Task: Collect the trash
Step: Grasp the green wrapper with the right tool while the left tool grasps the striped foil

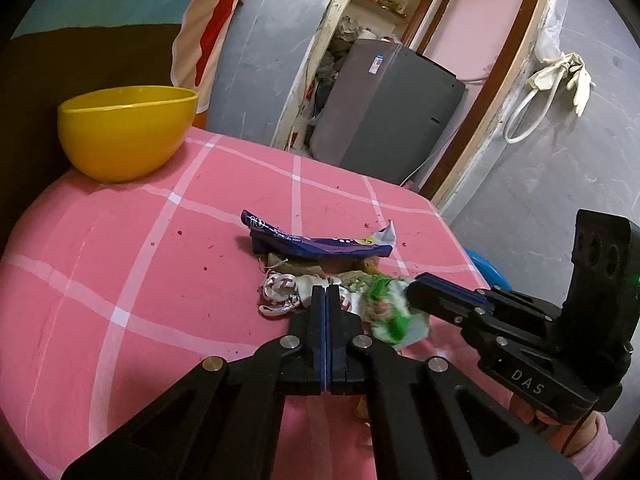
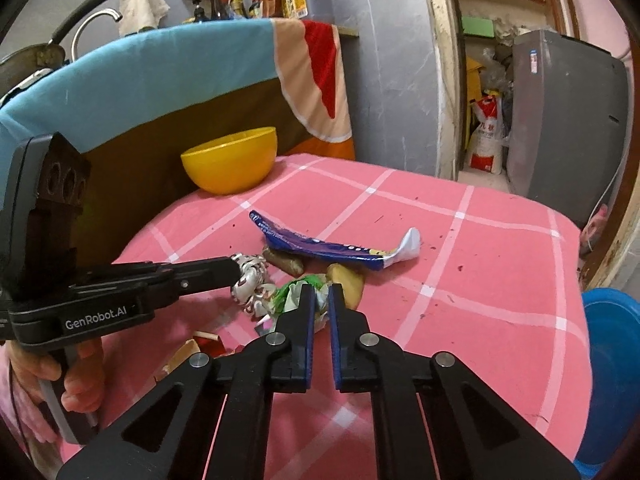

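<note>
Green wrapper (image 2: 296,292) blurred, half-hidden behind right tongs (image 2: 320,294).

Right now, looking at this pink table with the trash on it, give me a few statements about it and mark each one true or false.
1. The yellow bowl sits on the pink checked tablecloth. True.
2. The purple wrapper lies inside the bowl. False: it lies on the tablecloth, apart from the bowl.
3. The left gripper is shut on the white and red wrapper. True.
4. The right gripper is wide open, far from any trash. False: its jaws stand nearly closed at the green and white wrapper.
</note>
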Tool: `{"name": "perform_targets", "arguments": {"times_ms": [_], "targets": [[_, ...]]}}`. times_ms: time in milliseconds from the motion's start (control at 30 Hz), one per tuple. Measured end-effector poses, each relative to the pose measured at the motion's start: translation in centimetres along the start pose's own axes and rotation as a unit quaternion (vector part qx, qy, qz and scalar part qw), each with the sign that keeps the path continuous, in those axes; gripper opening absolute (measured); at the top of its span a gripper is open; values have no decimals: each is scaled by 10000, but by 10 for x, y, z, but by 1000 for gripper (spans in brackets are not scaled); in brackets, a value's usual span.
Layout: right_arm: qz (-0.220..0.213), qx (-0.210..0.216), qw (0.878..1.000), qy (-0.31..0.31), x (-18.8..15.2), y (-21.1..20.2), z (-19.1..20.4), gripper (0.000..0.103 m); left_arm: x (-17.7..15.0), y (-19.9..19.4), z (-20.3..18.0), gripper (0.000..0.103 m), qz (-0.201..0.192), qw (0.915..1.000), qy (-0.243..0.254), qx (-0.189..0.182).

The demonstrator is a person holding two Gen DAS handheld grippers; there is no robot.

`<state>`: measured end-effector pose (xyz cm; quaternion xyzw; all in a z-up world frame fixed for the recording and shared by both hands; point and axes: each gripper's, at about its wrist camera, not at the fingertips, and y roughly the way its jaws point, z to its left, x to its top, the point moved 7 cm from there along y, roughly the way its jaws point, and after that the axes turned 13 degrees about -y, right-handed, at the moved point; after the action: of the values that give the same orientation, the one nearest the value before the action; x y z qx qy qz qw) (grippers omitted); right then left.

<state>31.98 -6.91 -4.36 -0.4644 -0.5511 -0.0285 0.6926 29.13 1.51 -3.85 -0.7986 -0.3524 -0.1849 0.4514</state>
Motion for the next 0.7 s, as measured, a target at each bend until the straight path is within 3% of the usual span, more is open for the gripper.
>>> {"name": "perform_targets", "arguments": {"times_ms": [333,567,667,700], "targets": [[-366,-191,9988,255,-3,-32,-15,4,-2,-9,-12,0,-189,9997,156,-1],[-239,-432,9982,339,-16,-42,-30,4,-5,-1,-13,0,-45,9995,267,160],[-225,-454,9982,332,-18,-44,-34,9,-5,3,-12,9,-43,9988,370,302],[-223,-431,9984,305,-17,-44,-35,20,-4,4,-11,14,-43,9988,367,319]]}}
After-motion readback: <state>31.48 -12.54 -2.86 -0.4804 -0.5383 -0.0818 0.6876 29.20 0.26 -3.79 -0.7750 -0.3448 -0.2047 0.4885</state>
